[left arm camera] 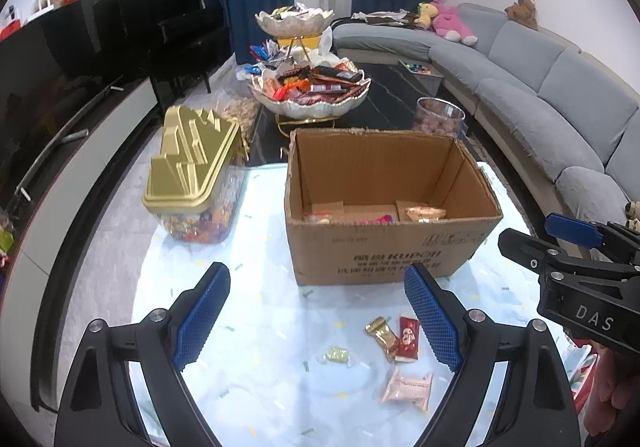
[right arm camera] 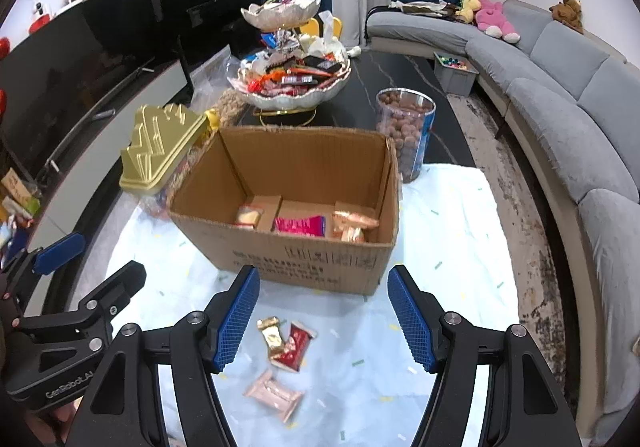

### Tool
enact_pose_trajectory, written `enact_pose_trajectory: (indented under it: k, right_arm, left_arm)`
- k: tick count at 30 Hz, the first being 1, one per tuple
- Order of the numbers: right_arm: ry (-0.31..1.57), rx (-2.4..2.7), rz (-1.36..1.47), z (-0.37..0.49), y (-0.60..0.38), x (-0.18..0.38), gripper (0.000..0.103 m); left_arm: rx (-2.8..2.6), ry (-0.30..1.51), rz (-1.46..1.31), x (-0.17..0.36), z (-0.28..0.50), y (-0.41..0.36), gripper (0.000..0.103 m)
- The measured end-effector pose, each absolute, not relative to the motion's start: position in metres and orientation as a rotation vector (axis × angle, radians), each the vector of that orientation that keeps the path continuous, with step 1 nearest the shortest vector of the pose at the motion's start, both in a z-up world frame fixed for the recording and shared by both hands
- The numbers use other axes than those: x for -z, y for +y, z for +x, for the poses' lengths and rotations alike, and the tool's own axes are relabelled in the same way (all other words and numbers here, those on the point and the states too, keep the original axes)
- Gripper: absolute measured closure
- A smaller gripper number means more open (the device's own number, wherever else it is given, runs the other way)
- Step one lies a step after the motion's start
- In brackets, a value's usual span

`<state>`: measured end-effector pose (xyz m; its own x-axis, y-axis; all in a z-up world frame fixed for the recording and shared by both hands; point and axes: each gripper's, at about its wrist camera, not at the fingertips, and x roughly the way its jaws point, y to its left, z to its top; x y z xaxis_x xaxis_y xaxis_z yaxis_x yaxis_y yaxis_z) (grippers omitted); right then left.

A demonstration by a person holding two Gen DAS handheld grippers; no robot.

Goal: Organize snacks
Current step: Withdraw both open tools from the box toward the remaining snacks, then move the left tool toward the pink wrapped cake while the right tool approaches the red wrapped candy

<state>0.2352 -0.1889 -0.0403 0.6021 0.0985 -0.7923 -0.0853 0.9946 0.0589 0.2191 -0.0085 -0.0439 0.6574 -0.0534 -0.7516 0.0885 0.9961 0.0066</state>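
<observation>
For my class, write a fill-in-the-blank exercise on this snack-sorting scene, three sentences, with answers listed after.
1. The cardboard box stands with its top ____.
2. The candy jar left of the box has a ____ lid.
3. Both the left tongs and the right tongs hold ____, with loose snacks lying on the sheet below.

Missing words: open; gold; nothing

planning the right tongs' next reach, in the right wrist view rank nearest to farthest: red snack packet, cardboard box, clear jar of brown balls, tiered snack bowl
1. red snack packet, on the cloth between the right tongs.
2. cardboard box, just ahead.
3. clear jar of brown balls, behind the box's right corner.
4. tiered snack bowl, farther back, left of centre.
</observation>
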Motion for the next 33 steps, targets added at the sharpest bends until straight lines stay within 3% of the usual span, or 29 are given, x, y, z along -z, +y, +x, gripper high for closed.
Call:
enact_pose_trajectory:
  k: [33]
  right_arm:
    - [1.062,-0.157,-0.009,0.205,-0.186,0.109,0.035]
  left_arm:
    - [0.135,0.988,0.048,0.127,0.163,-0.029,0.014]
